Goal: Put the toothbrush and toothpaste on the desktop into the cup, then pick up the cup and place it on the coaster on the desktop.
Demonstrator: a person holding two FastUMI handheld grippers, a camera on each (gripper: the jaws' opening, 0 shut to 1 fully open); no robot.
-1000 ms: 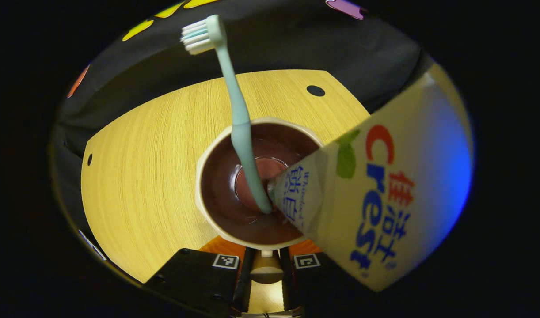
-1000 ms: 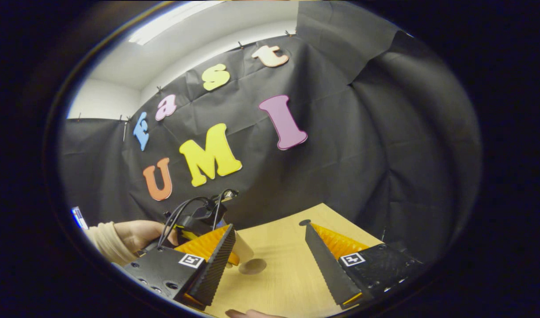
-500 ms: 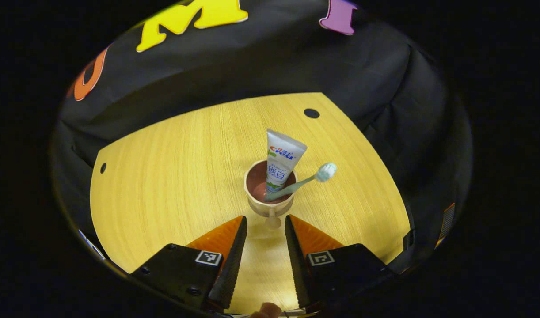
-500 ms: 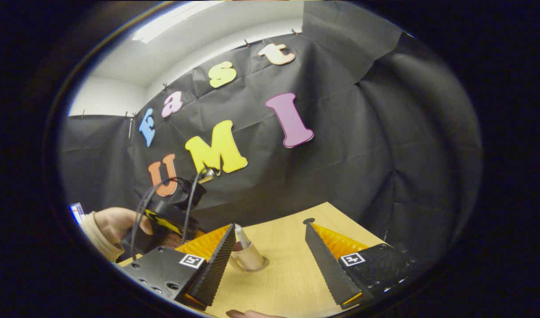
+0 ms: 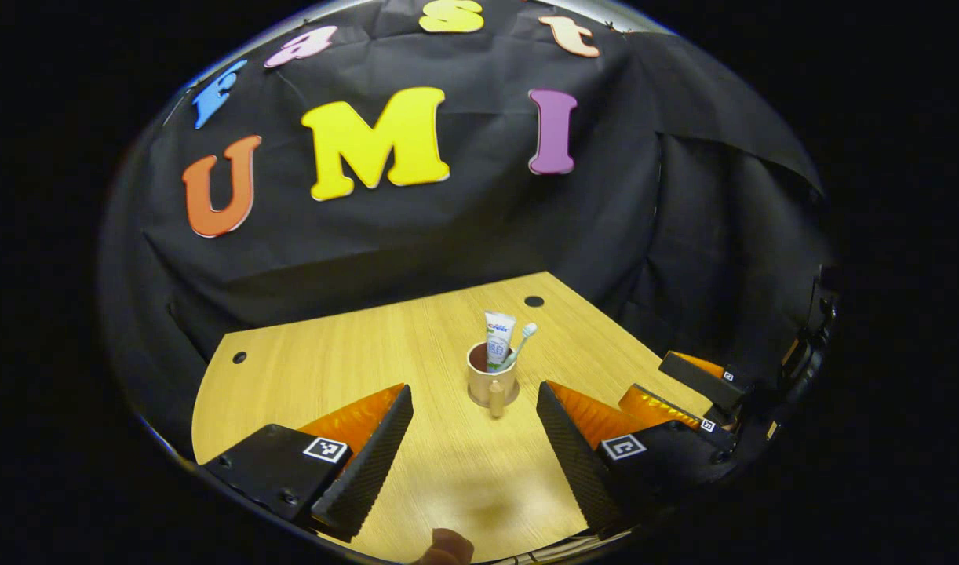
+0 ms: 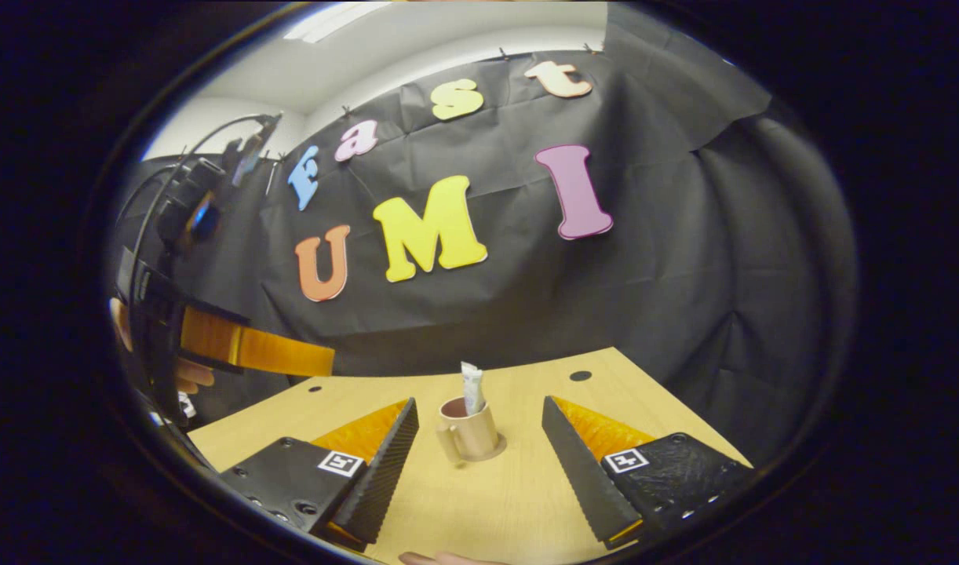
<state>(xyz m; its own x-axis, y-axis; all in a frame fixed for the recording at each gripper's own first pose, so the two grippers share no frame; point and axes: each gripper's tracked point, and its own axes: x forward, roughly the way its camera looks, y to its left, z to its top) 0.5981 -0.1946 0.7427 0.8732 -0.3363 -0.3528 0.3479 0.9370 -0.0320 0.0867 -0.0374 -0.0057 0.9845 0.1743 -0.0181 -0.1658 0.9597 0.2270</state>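
A tan cup [image 5: 491, 382] stands upright mid-table, its handle toward me, with the white toothpaste tube [image 5: 498, 339] and the pale toothbrush [image 5: 524, 339] leaning inside. My left gripper [image 5: 473, 388] is open, well back from the cup and apart from it. In the right gripper view the cup [image 6: 468, 431] rests on a round brown coaster [image 6: 497, 450], the toothpaste [image 6: 471, 388] sticking up from it. My right gripper [image 6: 479, 402] is open, with the cup ahead of its fingers, untouched. The right gripper [image 5: 648, 375] also appears at the table's right edge.
The wooden table [image 5: 330, 361] has small dark holes [image 5: 534, 301] near its far corners. The black cloth wall closes in behind and to the right. The left gripper [image 6: 252, 353] and the hand [image 6: 189, 377] holding it hang raised at the left.
The left gripper, shut on the cup's handle a second ago, has opened, pulled back and lifted away. The cup now stands alone on the coaster. The right gripper has tilted down slightly.
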